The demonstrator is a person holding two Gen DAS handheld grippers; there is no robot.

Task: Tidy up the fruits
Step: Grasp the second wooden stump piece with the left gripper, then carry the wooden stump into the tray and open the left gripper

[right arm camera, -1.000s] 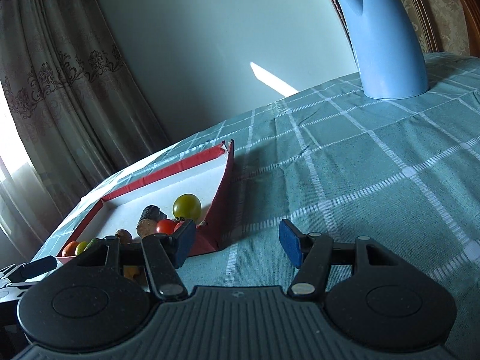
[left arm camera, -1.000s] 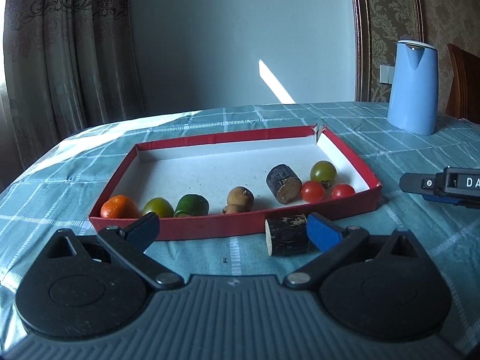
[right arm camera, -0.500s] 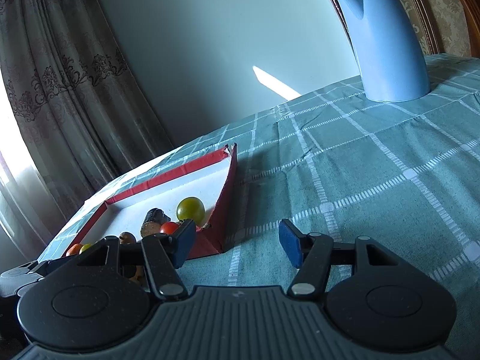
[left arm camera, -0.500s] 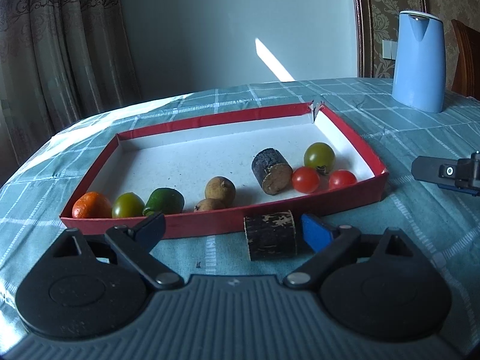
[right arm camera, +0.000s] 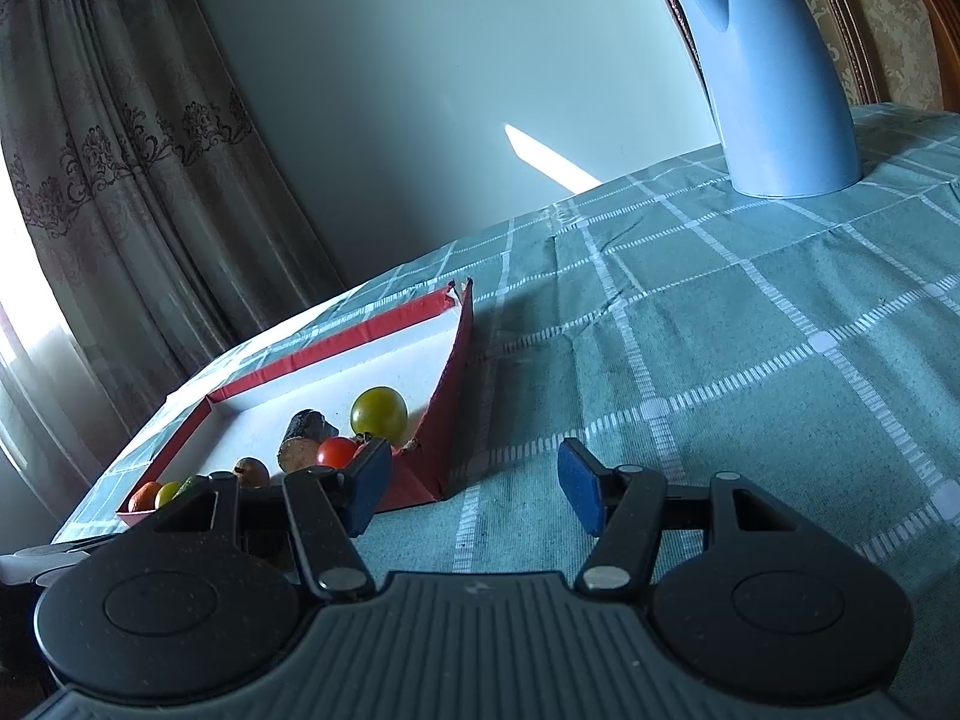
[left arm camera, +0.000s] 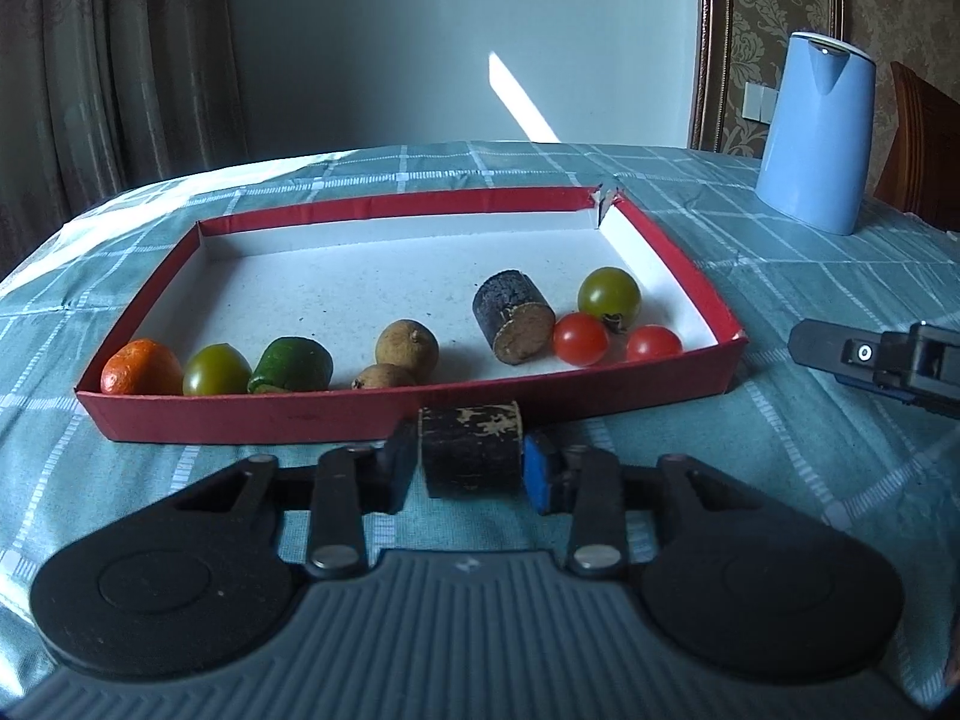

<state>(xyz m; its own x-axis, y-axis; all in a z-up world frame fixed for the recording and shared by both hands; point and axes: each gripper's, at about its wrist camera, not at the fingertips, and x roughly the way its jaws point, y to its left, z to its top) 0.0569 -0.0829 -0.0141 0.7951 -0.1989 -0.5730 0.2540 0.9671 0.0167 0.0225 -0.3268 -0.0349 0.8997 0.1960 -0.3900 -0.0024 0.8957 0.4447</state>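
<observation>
A red tray (left arm camera: 420,414) with a white floor sits on the checked tablecloth. Along its near side lie an orange (left arm camera: 141,367), a green tomato (left arm camera: 216,369), a green fruit piece (left arm camera: 292,365), two brown fruits (left arm camera: 407,345), a dark cane piece (left arm camera: 513,325), two red tomatoes (left arm camera: 579,338) and another green tomato (left arm camera: 608,293). My left gripper (left arm camera: 470,463) is shut on a second dark cane piece (left arm camera: 470,447) just outside the tray's near wall. My right gripper (right arm camera: 474,489) is open and empty over the cloth, right of the tray (right arm camera: 450,384).
A blue kettle (left arm camera: 815,132) stands at the back right of the table; it also shows in the right wrist view (right arm camera: 774,72). The right gripper's finger (left arm camera: 876,357) shows at the right edge of the left wrist view. Curtains hang at the left. A wooden chair (left arm camera: 924,144) stands far right.
My left gripper has closed its fingers onto the dark cane piece in front of the tray. The right gripper has stayed open and shifted only slightly.
</observation>
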